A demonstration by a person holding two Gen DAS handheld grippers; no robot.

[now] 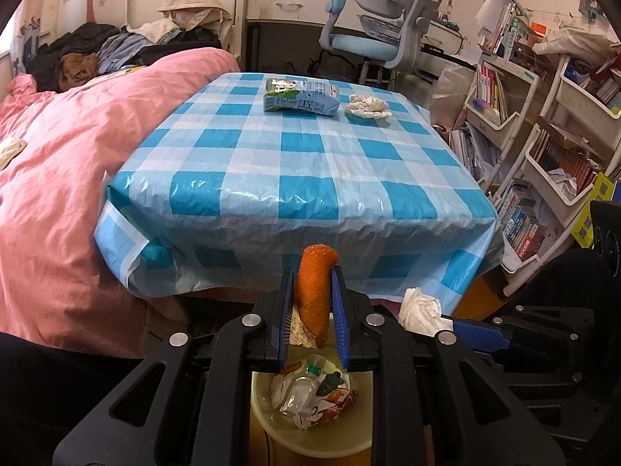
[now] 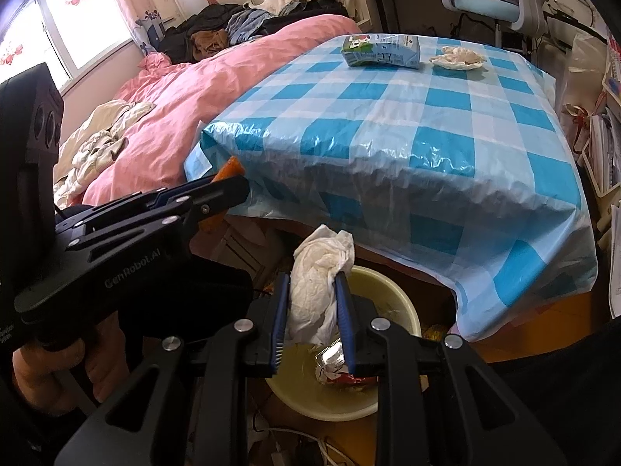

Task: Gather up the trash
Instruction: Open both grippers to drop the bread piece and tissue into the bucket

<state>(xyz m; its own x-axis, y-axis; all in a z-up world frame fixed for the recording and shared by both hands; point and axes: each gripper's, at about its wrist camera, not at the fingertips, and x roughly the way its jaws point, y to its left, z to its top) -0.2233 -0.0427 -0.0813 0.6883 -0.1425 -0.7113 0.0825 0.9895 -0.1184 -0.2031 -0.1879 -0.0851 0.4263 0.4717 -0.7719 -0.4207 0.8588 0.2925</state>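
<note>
Orange, crumb-coated — a carrot-shaped scrap pinched in the left gripper, jaws narrow on its sides, long axis upright along the fingers, tip above the pads. Directly below it: cream bin on the floor, already holding a small bottle and wrappers. Right gripper clamped on a crumpled white tissue, also above the bin, just right of the left one. Judged: both loads poised for release straight down. Still beyond the bin, on the checked tablecloth — milk carton, long axis crosswise, and a wad of paper beside it, nearer the right hand.
</note>
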